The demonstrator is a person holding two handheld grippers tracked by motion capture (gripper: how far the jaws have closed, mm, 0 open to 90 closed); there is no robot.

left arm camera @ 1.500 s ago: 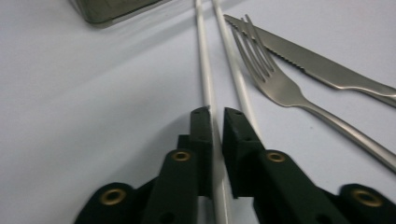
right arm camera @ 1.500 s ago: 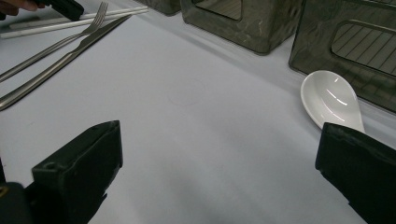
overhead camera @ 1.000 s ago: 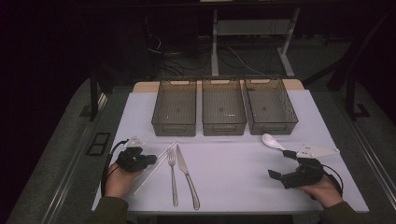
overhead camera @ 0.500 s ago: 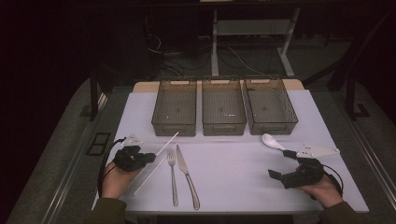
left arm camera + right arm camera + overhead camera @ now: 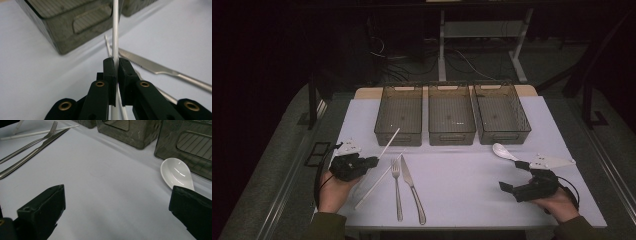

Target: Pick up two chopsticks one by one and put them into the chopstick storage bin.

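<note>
My left gripper (image 5: 373, 161) is shut on a white chopstick (image 5: 390, 140), held off the table with its far end tilted up toward the left bin (image 5: 399, 116). In the left gripper view the jaws (image 5: 116, 62) pinch this chopstick (image 5: 115, 35) tightly. A second white chopstick (image 5: 377, 182) lies slantwise on the white mat beside a fork (image 5: 397, 187) and a knife (image 5: 412, 189). My right gripper (image 5: 512, 176) rests at the right, open and holding nothing, close to a white spoon (image 5: 502, 150). Seen from the right gripper (image 5: 117, 195), the spoon (image 5: 178, 172) lies just beyond the right jaw.
Three dark mesh bins stand in a row at the back of the mat, the middle bin (image 5: 451, 117) and right bin (image 5: 502, 115) beside the left one. The table edge (image 5: 472, 225) runs close to both hands. Dark floor and cables lie beyond.
My left gripper has risen with the chopstick, whose far end now points up at the left bin. The right gripper has kept still.
</note>
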